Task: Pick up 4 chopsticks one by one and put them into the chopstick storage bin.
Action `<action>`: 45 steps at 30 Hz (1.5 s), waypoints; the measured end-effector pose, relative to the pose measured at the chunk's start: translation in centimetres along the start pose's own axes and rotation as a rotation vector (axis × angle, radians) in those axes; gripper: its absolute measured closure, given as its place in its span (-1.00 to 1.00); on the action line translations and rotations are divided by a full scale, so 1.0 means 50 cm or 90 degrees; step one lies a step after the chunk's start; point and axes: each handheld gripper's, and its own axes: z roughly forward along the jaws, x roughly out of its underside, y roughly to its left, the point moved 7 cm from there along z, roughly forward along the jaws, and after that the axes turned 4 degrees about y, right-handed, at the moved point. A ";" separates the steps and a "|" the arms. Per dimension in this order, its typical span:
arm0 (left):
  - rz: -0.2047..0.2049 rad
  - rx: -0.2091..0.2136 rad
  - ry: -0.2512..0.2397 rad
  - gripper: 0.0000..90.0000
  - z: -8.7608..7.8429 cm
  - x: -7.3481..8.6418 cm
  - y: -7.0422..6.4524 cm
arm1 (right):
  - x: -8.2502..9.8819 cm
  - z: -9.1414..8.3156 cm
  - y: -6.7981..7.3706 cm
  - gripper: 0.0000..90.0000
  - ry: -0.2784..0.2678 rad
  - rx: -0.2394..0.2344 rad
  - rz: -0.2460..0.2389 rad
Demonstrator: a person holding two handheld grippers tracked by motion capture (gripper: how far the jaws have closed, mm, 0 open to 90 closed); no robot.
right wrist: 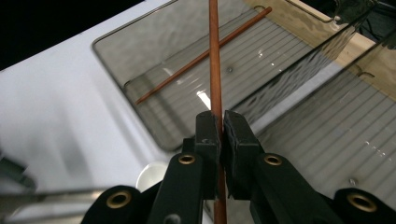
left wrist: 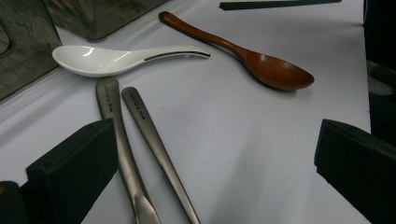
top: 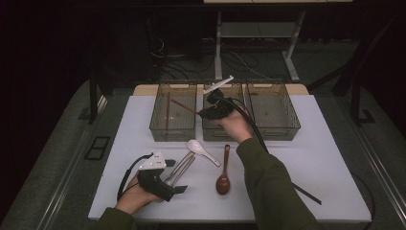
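The white desk (top: 311, 158) is the biggest thing in front of me, and three clear smoked plastic baskets stand in a row at its far edge. The left basket (top: 158, 125) already has one thin red-brown wooden chopstick (right wrist: 201, 56) lying slanted on its ribbed floor.

My right gripper (top: 210, 108) is raised above the baskets, near the border between the left and the middle basket (top: 210, 134). Its jaws are closed tight on a second thin red-brown wooden chopstick (right wrist: 215, 70). In the right gripper view the stick passes straight up between the two black pads and crosses over the one in the basket. In the high view it points to the left and goes out over the left basket, above its floor. My right arm in a dark green sleeve (top: 273, 182) reaches forward across the desk, and the hand holds the gripper from below.

My left gripper (top: 179, 188) rests low at the near left part of the desk, held in my left hand (top: 131, 196). Its jaws are wide open and hold nothing. Two grey metal handles (left wrist: 140, 121) lie side by side on the desk, and they run close beside one jaw. Beyond them lie a white ceramic soup spoon (left wrist: 107, 58) and a brown wooden spoon (left wrist: 261, 63), apart from each other.
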 end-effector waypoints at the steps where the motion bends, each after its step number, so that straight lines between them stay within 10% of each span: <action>1: 0.000 0.000 0.000 -1.00 0.000 0.000 0.000 | -0.007 0.008 0.000 0.89 0.004 0.005 0.002; 25: -0.007 0.013 -0.014 -1.00 -0.003 -0.005 0.001 | -0.118 0.187 -0.005 0.68 0.051 0.066 0.078; 45: -0.008 0.009 -0.019 -1.00 -0.004 -0.008 0.005 | -0.096 0.093 -0.003 0.01 -0.010 0.017 0.043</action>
